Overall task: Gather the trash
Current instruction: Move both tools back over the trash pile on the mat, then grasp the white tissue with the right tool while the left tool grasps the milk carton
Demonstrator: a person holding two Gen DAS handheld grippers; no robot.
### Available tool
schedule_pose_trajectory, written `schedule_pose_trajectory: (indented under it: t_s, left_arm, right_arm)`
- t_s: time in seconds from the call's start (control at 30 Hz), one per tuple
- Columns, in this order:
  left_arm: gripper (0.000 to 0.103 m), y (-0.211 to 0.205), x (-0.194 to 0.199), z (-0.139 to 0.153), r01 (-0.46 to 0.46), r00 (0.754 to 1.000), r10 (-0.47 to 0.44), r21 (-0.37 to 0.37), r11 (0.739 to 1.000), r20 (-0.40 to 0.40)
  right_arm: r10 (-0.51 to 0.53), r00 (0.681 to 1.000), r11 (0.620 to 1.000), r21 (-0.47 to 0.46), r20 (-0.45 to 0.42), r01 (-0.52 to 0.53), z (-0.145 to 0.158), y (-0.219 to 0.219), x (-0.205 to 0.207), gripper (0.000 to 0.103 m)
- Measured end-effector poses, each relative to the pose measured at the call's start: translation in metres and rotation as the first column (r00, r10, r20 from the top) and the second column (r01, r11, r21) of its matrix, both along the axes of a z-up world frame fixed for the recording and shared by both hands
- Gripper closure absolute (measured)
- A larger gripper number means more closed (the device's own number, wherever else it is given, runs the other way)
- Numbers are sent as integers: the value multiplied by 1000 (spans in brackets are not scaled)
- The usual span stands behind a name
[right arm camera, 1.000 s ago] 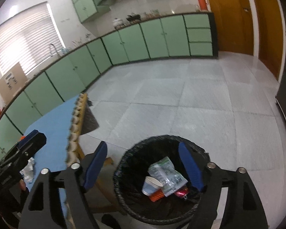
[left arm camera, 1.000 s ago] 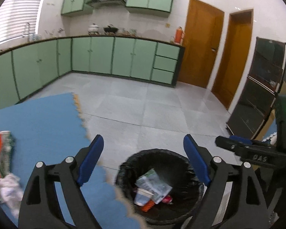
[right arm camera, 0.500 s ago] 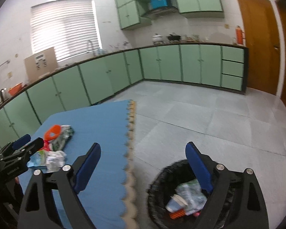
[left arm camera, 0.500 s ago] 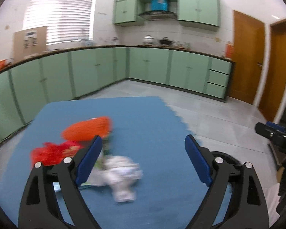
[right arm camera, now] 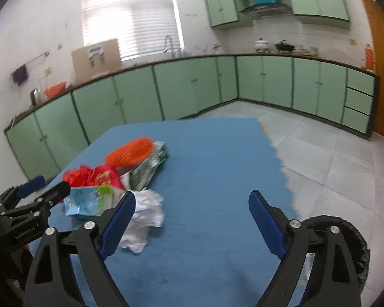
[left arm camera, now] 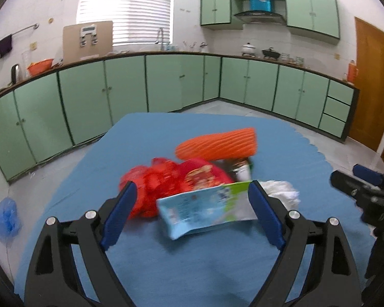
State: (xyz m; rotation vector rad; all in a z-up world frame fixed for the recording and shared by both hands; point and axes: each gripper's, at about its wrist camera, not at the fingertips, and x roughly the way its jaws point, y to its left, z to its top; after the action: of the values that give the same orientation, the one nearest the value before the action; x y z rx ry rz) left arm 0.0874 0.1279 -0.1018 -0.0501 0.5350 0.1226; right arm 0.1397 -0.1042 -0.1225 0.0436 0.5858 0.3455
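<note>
A pile of trash lies on the blue mat (left arm camera: 192, 268): a light blue and green wrapper (left arm camera: 204, 207), a red plastic bag (left arm camera: 171, 181), an orange ribbed cup (left arm camera: 217, 144) and a crumpled white tissue (left arm camera: 281, 192). My left gripper (left arm camera: 192, 204) is open, its jaws either side of the wrapper. In the right wrist view my right gripper (right arm camera: 192, 217) is open and empty over the mat (right arm camera: 204, 255), with the tissue (right arm camera: 146, 217) at its left finger. The wrapper (right arm camera: 89, 202), red bag (right arm camera: 94, 176), cup (right arm camera: 130, 152) and a green packet (right arm camera: 151, 163) lie beyond. The black-lined bin (right arm camera: 345, 243) stands lower right.
Green cabinets (left arm camera: 166, 84) line the far walls. Grey tiled floor (right arm camera: 332, 158) lies right of the mat. A blue plastic bag (left arm camera: 5, 217) lies on the floor at left. A wooden door (left arm camera: 371, 84) is at the right.
Both grippers swung left from over the bin to over the mat. The left gripper has closed in on the trash pile, with the wrapper now between its open jaws.
</note>
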Motion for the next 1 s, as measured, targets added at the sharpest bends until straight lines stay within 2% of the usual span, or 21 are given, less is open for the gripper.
schedule_pose_trajectory:
  t_s: [0.23, 0.57, 0.67, 0.8, 0.93, 1.0]
  left_arm:
    - [18, 22, 1, -6, -39, 999, 39, -19, 999, -29]
    - [18, 33, 3, -22, -36, 997, 33, -44, 998, -63]
    - [18, 33, 6, -26, -33, 997, 29, -53, 998, -75]
    - [18, 36, 12, -32, -33, 995, 27, -64, 997, -100]
    - [19, 37, 14, -40, -30, 992, 20, -83, 996, -123]
    - [21, 38, 16, -43, -30, 991, 18, -92, 995, -132]
  right_arm:
    - [39, 997, 998, -46, -67, -42, -16, 40, 19, 18]
    - [26, 992, 995, -87, -123, -37, -29, 55, 31, 30]
    - [49, 988, 994, -92, -149, -64, -33, 60, 33, 38]
    - [108, 976, 989, -75, -188, -124, -37, 64, 32, 71]
    - [132, 976, 984, -100, -172, -150, -34, 68, 26, 81]
    - [132, 976, 985, -91, -172, -149, -31, 66, 24, 83]
